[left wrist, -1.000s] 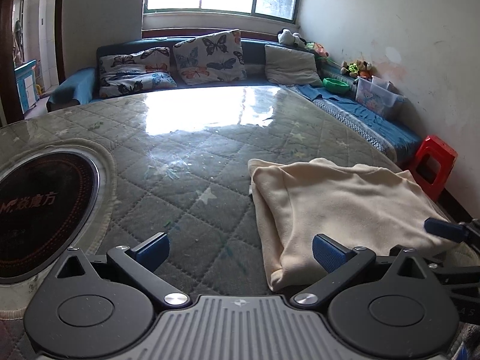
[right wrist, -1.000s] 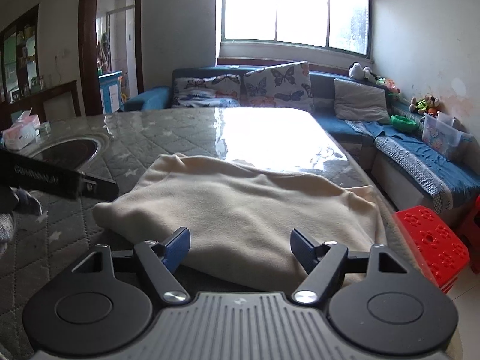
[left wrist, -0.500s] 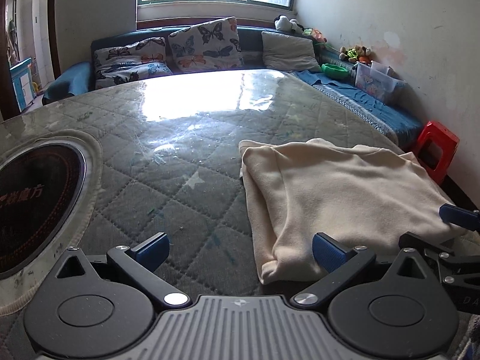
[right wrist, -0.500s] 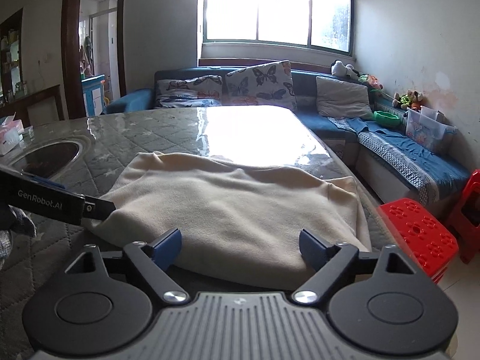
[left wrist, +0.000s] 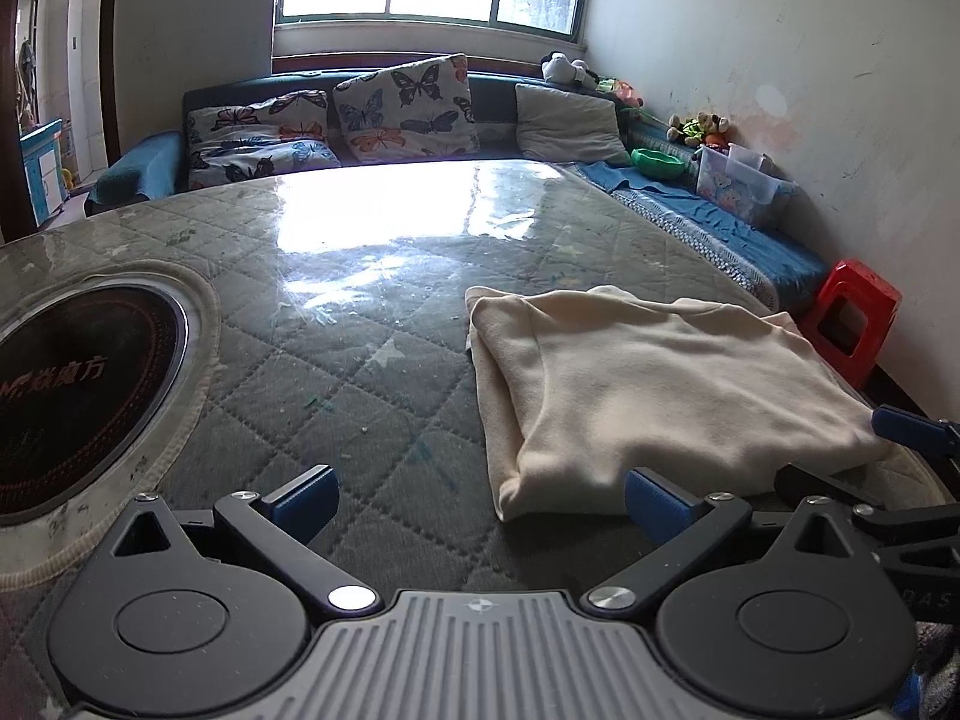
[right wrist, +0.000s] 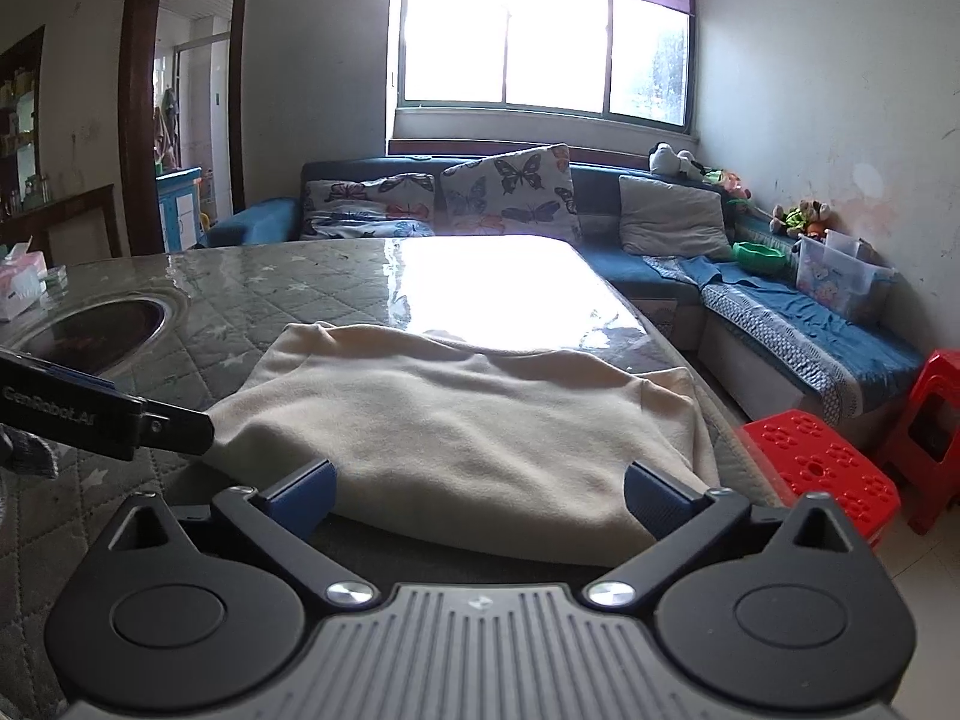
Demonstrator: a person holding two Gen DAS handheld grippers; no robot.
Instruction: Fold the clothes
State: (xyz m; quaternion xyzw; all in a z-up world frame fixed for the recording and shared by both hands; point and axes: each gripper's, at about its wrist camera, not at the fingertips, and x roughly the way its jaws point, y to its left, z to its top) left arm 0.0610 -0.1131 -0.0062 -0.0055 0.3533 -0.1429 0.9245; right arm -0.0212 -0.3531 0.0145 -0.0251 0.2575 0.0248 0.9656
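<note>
Sweater (left wrist: pixel 660 384), cream, lies folded flat near the table (left wrist: pixel 360 300) edge. Left gripper (left wrist: pixel 480 495) and right gripper (right wrist: pixel 477 495) hover spread and empty at its near hem, likely lining up another fold.

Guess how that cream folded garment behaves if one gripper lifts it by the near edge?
Probably floppy: the cream garment lies in soft rumpled layers, so a one-edge lift would likely let it sag and unfold. It looks like light fleece. On the glossy table cover it may slide when pushed, bunching rather than moving as a block.
</note>
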